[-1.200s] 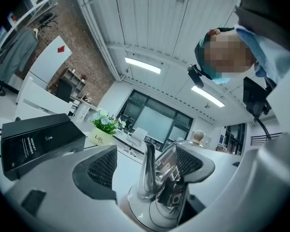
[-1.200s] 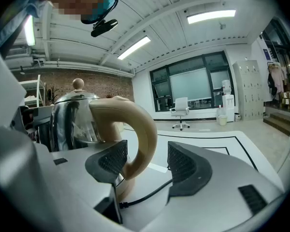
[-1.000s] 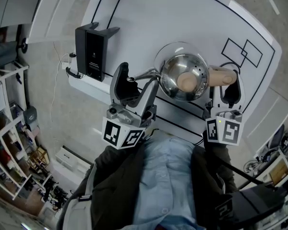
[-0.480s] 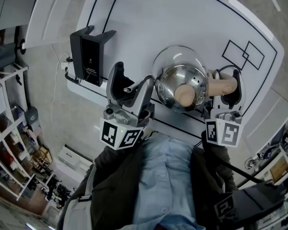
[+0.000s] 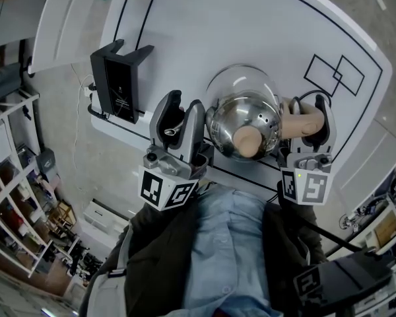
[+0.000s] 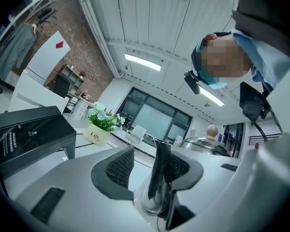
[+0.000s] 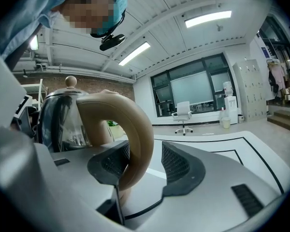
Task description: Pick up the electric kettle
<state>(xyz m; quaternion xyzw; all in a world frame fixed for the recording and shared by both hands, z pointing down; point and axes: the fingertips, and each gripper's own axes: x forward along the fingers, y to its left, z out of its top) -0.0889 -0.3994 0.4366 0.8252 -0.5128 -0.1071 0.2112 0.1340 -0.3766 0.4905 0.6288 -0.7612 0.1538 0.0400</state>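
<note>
A steel electric kettle [image 5: 244, 121] with a glass lid and a tan knob stands on the white table [image 5: 251, 25]. Its thin spout [image 5: 173, 131] lies between the fingers of my left gripper [image 5: 184, 104], whose jaws have just been closing. In the left gripper view the spout [image 6: 160, 173] leans on the right pad, with a gap to the left pad. The tan handle [image 5: 297, 125] sits inside my right gripper [image 5: 308, 114], which has also just been closing a little. There the handle [image 7: 135, 139] touches the left pad and stands clear of the right pad.
A black box-shaped device [image 5: 115, 81] stands at the table's left edge, with a cable hanging off beside it. A small flower pot [image 6: 99, 129] sits at the far end. Black lines and two outlined squares [image 5: 335, 73] mark the tabletop. Shelving stands on the floor at left.
The left jaws have narrowed around the spout. Both grippers have slid further onto the kettle, and the handle now sits deeper in the right jaws.
</note>
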